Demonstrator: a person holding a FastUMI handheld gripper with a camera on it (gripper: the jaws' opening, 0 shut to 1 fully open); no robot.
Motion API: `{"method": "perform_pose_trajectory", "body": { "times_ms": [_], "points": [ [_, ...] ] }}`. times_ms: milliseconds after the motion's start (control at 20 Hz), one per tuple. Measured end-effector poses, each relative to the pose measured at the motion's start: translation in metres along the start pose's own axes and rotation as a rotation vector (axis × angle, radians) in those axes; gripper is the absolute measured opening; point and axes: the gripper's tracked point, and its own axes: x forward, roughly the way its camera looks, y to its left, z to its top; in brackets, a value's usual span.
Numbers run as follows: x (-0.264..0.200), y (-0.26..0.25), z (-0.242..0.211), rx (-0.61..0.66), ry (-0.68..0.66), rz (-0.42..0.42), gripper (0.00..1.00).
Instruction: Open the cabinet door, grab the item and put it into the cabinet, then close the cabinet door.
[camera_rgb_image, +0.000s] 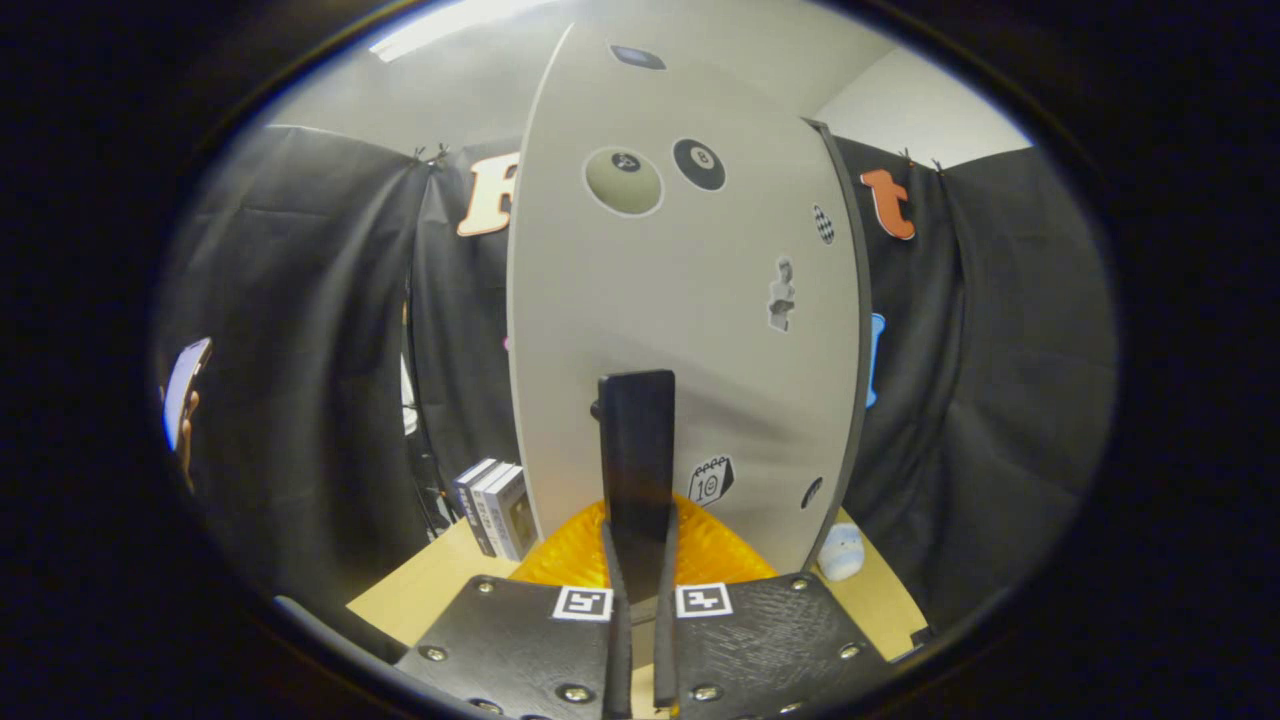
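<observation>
In the gripper view the fingers (637, 450) were pressed nearly together with nothing between them, right against the sticker-covered cabinet door (680, 330), an orange item (570, 555) near on the tabletop (430, 590), three boxes (495, 505) left, one pale toy (842, 552) right.

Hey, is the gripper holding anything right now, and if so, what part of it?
The gripper is shut on the cabinet door handle, its fingers pressed on the lower part of that upright bar.
</observation>
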Motion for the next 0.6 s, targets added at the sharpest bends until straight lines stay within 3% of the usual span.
{"method": "perform_pose_trajectory", "body": {
  "times_ms": [600],
  "points": [
    [-0.015,-0.031,-0.003,0.029,0.022,-0.095,0.09]
  ]
}}
